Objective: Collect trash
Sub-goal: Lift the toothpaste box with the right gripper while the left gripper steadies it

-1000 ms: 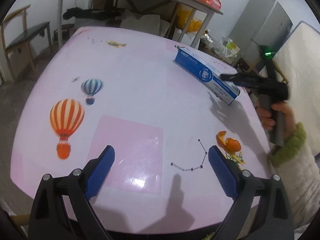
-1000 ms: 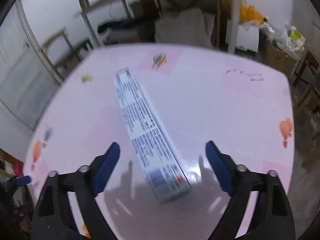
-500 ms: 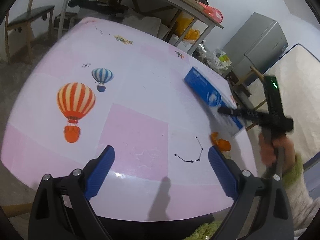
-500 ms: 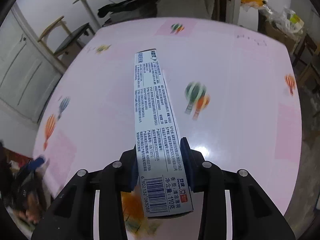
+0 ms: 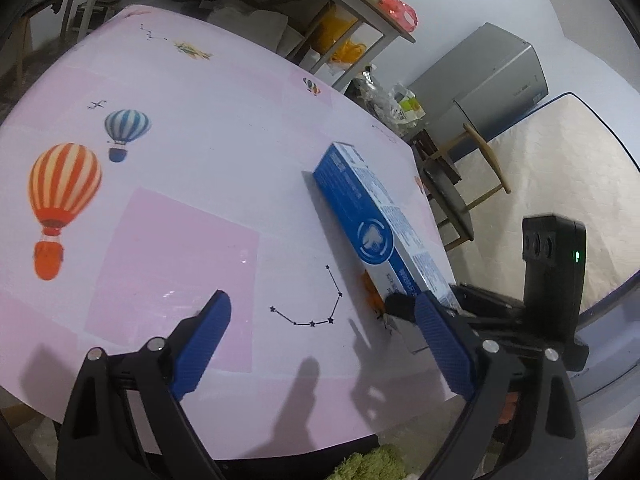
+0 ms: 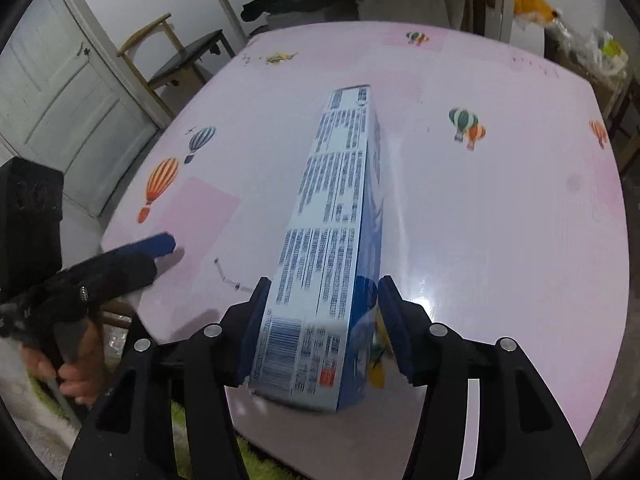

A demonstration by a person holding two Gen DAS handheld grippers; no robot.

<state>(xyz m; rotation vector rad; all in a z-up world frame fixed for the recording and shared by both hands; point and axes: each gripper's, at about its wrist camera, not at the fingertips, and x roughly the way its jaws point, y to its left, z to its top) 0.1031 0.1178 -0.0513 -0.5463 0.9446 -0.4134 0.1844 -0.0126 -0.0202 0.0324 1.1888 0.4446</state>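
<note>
Right gripper (image 6: 322, 330) fingers clamp the toothpaste box (image 6: 334, 216); left gripper (image 5: 322, 340) gapes empty.

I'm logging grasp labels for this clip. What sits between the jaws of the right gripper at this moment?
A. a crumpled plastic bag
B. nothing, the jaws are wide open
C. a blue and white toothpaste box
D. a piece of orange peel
C: in the right wrist view the right gripper has its jaws closed on the barcode end of the blue and white toothpaste box, while the orange peel lies beneath on the table.
</note>
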